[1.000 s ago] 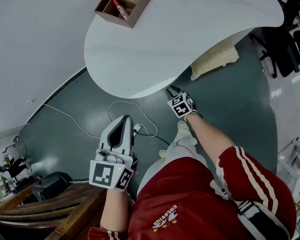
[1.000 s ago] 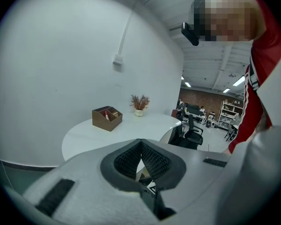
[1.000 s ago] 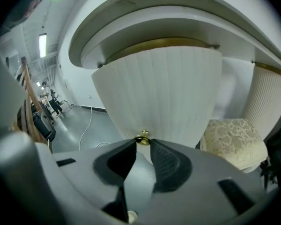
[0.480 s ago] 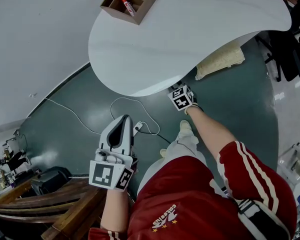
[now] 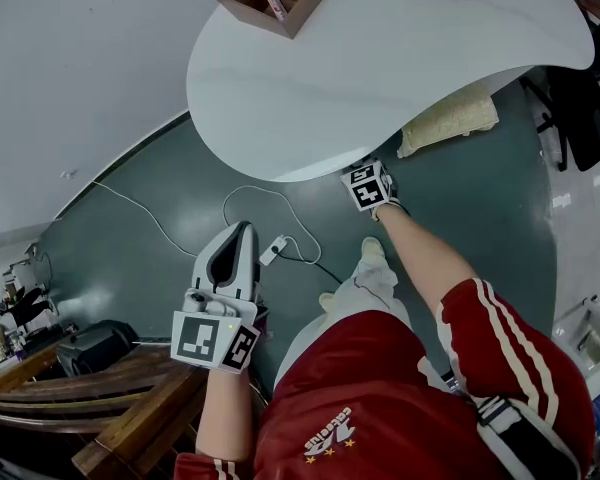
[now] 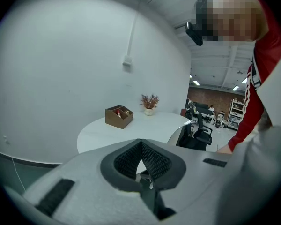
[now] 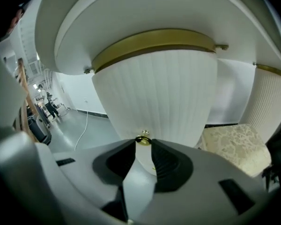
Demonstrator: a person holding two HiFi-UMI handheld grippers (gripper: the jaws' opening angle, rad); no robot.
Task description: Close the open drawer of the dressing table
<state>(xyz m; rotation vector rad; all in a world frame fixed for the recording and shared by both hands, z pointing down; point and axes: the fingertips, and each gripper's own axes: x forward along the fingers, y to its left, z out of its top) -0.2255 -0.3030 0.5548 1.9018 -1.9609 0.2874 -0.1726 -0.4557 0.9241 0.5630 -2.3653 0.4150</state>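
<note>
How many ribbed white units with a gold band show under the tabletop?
2. One ribbed unit fills the middle of the right gripper view, a gold knob at its foot; the other is at that view's right edge. More may be hidden.

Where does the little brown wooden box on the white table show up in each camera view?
Head view: the wooden box sits at the top edge, near the middle.
Left gripper view: the box is left of centre, beyond the jaws.
Right gripper view: not in it.
Shared landmark: the white tabletop, seen from below in the right gripper view.
</note>
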